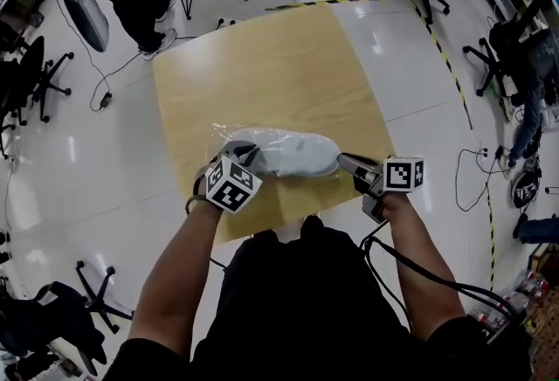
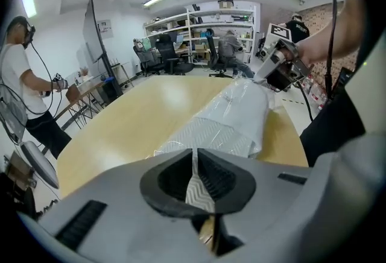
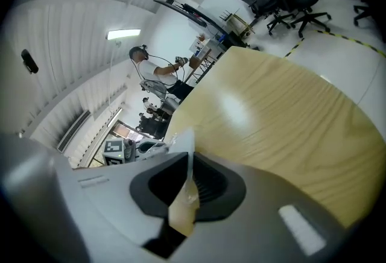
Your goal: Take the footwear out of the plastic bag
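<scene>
The person wears dark clothing, seemingly a black short-sleeved top; a black cable (image 1: 428, 276) trails beside the right forearm; the left gripper (image 1: 234, 150) and right gripper (image 1: 348, 164) share grey shells, black ribbed pads (image 2: 214, 178), and white cubes (image 1: 231, 184) bearing black square markers.

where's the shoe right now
Head view: the white shoe lies inside the plastic bag on the table's near half, between the left gripper and the right gripper.

Three views share one wooden worktop (image 1: 262, 65)
Head view looks steeply down from above its near edge; gripper views skim low across it from either side.
</scene>
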